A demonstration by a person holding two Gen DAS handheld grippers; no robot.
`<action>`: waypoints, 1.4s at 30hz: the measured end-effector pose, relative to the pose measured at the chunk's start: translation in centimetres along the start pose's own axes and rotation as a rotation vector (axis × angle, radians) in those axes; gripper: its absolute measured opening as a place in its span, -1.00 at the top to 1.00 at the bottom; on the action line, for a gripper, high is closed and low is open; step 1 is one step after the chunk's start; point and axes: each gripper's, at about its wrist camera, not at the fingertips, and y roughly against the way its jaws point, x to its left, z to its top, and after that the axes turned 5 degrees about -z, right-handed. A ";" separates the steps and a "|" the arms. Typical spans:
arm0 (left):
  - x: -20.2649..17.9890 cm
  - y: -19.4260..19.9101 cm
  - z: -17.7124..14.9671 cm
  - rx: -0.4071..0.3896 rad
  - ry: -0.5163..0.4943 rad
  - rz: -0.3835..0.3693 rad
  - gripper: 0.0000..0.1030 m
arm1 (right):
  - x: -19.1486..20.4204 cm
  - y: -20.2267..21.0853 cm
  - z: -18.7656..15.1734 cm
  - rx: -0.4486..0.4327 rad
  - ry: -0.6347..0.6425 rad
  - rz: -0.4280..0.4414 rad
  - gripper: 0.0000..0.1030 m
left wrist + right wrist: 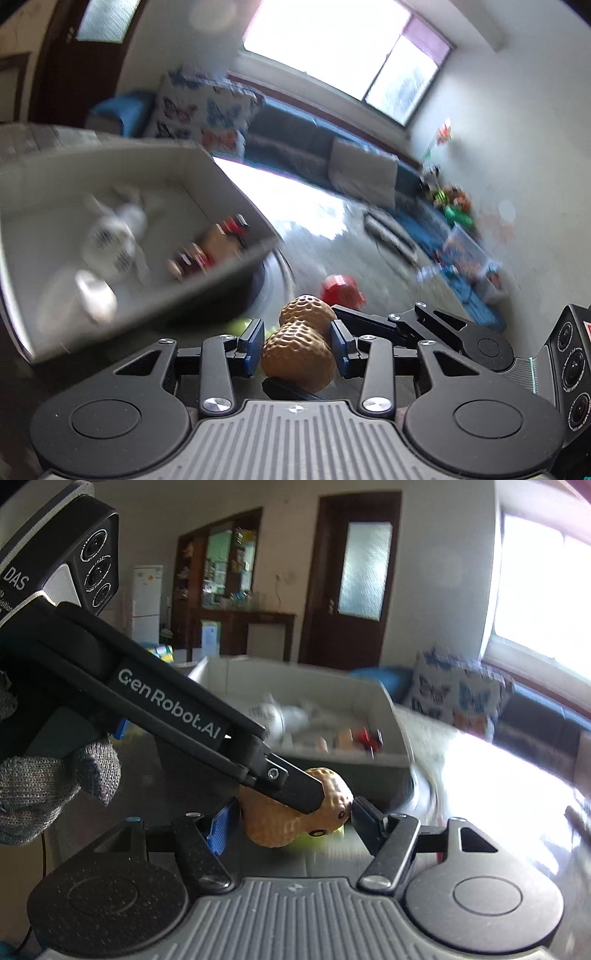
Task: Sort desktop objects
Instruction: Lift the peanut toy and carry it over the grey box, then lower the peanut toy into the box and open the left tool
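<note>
A tan peanut-shaped toy (pixel 299 343) sits between the blue pads of my left gripper (pixel 298 345), which is shut on its waist. In the right wrist view the same toy (pixel 273 827) spans the gap of my right gripper (pixel 290 819), whose pads touch its two ends. One black finger of the left gripper (pixel 295 786) crosses over the toy's top. The toy hangs above the table, just in front of a white box (pixel 207 173).
The white box (pixel 295 679) holds a white soft toy (pixel 110 236) and small red toy cars (pixel 229 229), all blurred. A red object (pixel 340 290) and something yellow-green (pixel 332 834) lie on the glossy table. A grey gloved hand (pixel 37 794) holds the left gripper.
</note>
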 end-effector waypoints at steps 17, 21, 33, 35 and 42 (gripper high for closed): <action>9.1 -4.0 7.0 -0.030 0.081 0.082 0.19 | -1.7 -12.5 5.7 0.035 0.034 0.081 -0.32; 10.6 -5.4 7.7 -0.004 0.098 0.095 0.19 | -2.4 -14.7 5.4 0.062 0.011 0.109 -0.32; 11.9 -6.6 7.5 0.007 0.117 0.119 0.22 | -2.8 -17.6 4.8 0.127 0.016 0.132 -0.32; 11.6 -6.5 7.3 0.008 0.114 0.124 0.22 | -2.6 -17.7 4.7 0.135 0.025 0.132 -0.32; 11.1 -6.2 7.1 0.001 0.105 0.138 0.22 | -2.3 -17.7 4.6 0.135 0.037 0.121 -0.33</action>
